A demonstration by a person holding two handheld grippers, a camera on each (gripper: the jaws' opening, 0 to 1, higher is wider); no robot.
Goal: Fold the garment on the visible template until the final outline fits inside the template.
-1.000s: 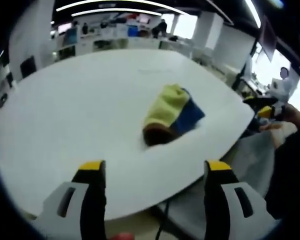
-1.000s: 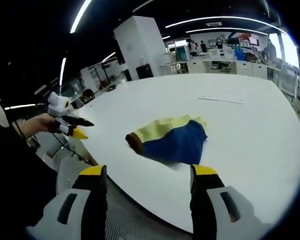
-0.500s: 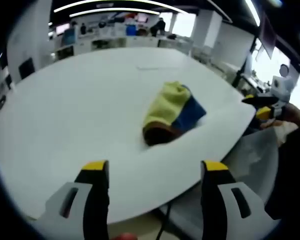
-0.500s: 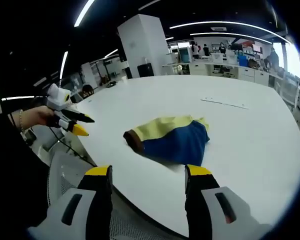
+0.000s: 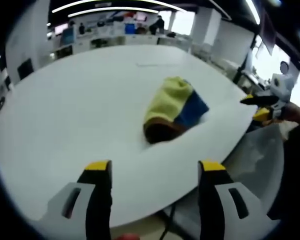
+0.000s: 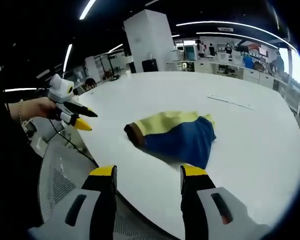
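Folded garment (image 5: 173, 108) lying on a large white round counter (image 5: 80, 110), nearer the counter's edge than its middle. Yellow on one half, blue on the other, with a brown cuff-like band at one narrow end. Compact, bundled into an elongated lump.

In the left gripper view: long axis running from lower left to upper right, brown end pointing toward the camera, yellow side to the left, blue side to the right. Left tool (image 5: 155, 167) low in the foreground, over the counter edge, yellow-tipped jaws spread wide with nothing between them, well apart from the garment. Right tool seen at far right, off the counter, held in a hand.

In the right gripper view: garment (image 6: 176, 134) stretched roughly left to right, brown end at left, blue panel facing the camera, yellow strip along the far side. Right tool (image 6: 149, 172) in the foreground, jaws parted and empty, near the garment but not touching. Left tool seen at left, held in a hand (image 6: 34, 109), beyond the counter edge, above a mesh chair (image 6: 57, 175).

Office desks and ceiling light strips in the background.
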